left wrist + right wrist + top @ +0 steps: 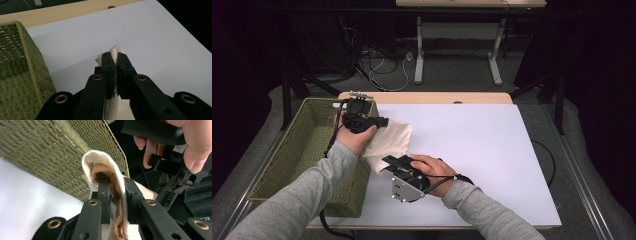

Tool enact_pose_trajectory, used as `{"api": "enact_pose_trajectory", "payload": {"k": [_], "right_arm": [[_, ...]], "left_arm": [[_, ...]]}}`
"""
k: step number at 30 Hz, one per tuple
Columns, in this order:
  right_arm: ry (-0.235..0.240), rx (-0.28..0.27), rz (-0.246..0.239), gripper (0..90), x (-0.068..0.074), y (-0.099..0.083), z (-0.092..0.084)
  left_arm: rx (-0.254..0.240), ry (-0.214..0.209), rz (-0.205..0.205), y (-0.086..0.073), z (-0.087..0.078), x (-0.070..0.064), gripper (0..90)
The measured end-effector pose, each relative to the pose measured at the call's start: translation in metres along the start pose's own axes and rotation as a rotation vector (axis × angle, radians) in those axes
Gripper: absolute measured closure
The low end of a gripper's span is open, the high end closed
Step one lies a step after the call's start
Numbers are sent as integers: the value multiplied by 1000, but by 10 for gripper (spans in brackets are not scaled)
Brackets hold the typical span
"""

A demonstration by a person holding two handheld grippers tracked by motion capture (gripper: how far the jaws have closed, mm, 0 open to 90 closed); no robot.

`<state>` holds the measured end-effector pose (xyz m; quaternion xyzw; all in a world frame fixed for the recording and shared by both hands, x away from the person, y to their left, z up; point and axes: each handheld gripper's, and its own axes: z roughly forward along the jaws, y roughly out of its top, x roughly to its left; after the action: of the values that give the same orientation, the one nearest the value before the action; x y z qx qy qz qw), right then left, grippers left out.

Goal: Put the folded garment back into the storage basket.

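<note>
2 hand-held grippers share 1 load here: a folded cream cloth with a tan inner layer (389,141), lying on the white table top (472,150) just beside the right-hand wall of the long olive-green woven basket (307,150). The left gripper (382,121) sits at the cloth's far end, near the basket's far corner. Its black jaws are pinched almost together, with a thin ridge of cream fabric (114,53) squeezed between the pads. The right gripper (388,161) holds the near end, farther from that corner. Its jaws are clamped on a thicker bundle, so they stand a little wider; in the right gripper view the tan layer (110,180) sits wrapped inside the cream fold (100,160) between the pads.

Gripping at 2 opposite ends probably keeps the fold from slumping open, which a single pinch on soft fabric would allow. Both grips are on the side of the cloth nearest the basket wall, which suits carrying the cloth sideways over the rim.

My reading is that the cloth is being taken toward the basket, with the lift over the rim yet to come. The rim looks higher than the cloth, so both ends would need to rise together, or the sagging middle could catch on the weave.
</note>
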<state>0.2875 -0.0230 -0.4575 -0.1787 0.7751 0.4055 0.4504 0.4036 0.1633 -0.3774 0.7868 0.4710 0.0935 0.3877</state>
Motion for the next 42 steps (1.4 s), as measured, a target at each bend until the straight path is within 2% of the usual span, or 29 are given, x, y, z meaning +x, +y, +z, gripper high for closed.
{"api": "enact_pose_trajectory", "payload": {"k": [10,11,12,21,22,25,27,33,35,42], "right_arm": [[4,-3,-4,772,-6,13,13],[9,-5,-27,772,-8,15,13],[6,-4,-6,772,-7,16,14],[11,4,-15,772,-11,19,22],[10,6,-2,772,-11,19,24],[13,7,-16,772,-14,20,29],[9,10,-5,772,-14,22,32],[23,11,-9,772,-16,28,44],[28,0,-17,772,-16,30,48],[32,-18,-20,772,-17,42,60]], "left_arm": [[1,28,-29,15,-6,27,861],[3,32,-35,16,-6,29,861],[9,34,-33,17,-6,31,861],[13,65,-57,28,-5,49,862],[9,69,-61,28,-4,51,862],[14,78,-74,29,-4,57,861],[17,79,-74,29,-4,61,862],[18,69,-82,30,-8,67,862],[16,87,-77,29,-9,68,862],[13,106,-102,26,-18,81,862]]}}
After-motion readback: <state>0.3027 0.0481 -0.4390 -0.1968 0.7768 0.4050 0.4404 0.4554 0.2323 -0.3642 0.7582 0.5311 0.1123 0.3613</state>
